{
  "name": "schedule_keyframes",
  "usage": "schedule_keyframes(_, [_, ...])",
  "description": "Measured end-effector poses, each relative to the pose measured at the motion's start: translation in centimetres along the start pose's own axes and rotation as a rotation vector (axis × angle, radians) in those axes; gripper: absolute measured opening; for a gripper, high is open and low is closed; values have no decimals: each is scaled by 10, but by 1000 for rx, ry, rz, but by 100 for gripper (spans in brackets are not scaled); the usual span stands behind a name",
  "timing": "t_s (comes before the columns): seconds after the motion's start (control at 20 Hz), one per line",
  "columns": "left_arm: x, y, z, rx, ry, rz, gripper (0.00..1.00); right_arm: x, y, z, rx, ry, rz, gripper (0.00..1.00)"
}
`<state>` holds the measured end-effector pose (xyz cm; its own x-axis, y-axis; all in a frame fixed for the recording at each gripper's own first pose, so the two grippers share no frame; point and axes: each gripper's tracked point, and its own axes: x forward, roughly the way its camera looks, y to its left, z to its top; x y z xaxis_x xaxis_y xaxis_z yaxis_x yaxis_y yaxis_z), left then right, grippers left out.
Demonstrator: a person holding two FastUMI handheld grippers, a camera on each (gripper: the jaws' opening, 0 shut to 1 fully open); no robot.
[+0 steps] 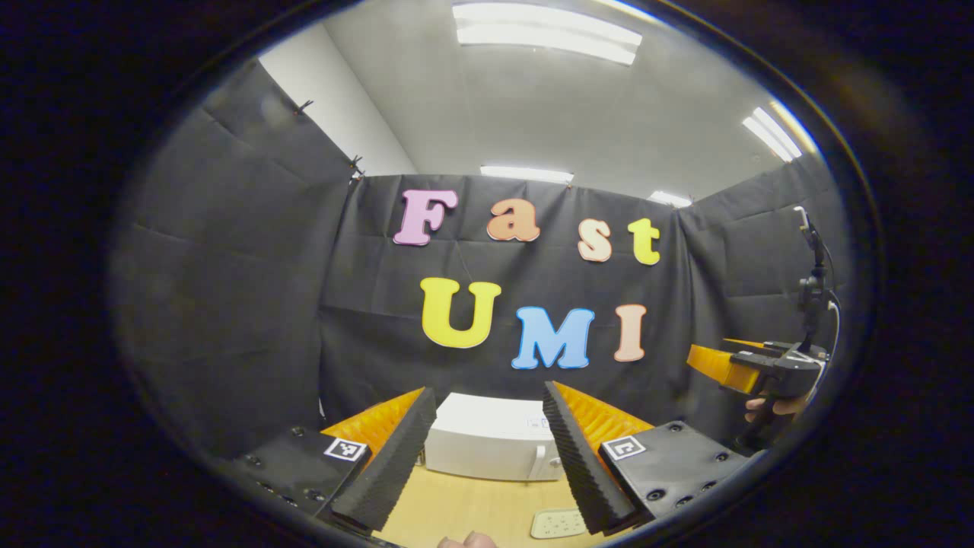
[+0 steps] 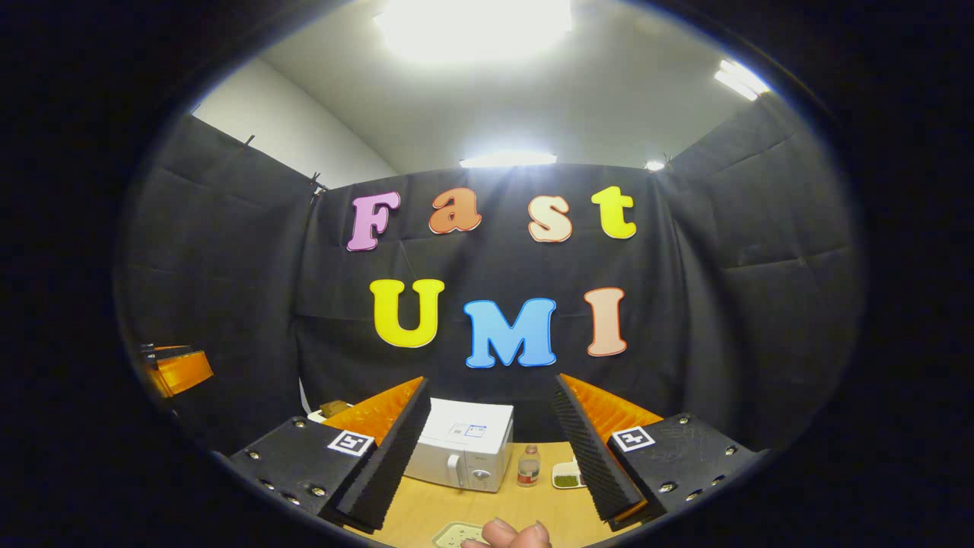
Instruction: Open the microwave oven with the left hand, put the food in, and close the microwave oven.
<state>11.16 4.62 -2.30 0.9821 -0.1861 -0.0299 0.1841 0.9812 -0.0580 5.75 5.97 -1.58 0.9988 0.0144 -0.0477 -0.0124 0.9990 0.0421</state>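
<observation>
A white microwave oven [image 1: 487, 449] stands on the wooden table [image 1: 472, 506] against the back cloth, door closed, its handle on the right side of the front. My left gripper [image 1: 488, 392] is open and raised well short of it, holding nothing. The right gripper view shows the microwave [image 2: 460, 445] from farther right, with a small dish of green food [image 2: 567, 479] to its right. My right gripper [image 2: 491, 380] is open and empty too, and it appears at the right edge of the left gripper view [image 1: 730, 365], held by a hand [image 1: 768, 407].
A small bottle [image 2: 529, 466] stands between the microwave and the dish. A pale flat tray [image 1: 559, 524] lies near the table's front edge, also seen in the right gripper view [image 2: 456, 534]. Fingertips [image 2: 510, 535] show at the bottom. Black cloth walls close in three sides.
</observation>
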Motion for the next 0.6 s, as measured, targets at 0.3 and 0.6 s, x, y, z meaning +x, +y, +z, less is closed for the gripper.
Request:
schedule_keyframes(0.3, [2,26,-10,-33,7,24,94,15,15,-7,-19,14,0,98])
schedule_keyframes(0.6, [11,39,-16,-42,3,20,94,25,20,-11,-5,19,-21,98])
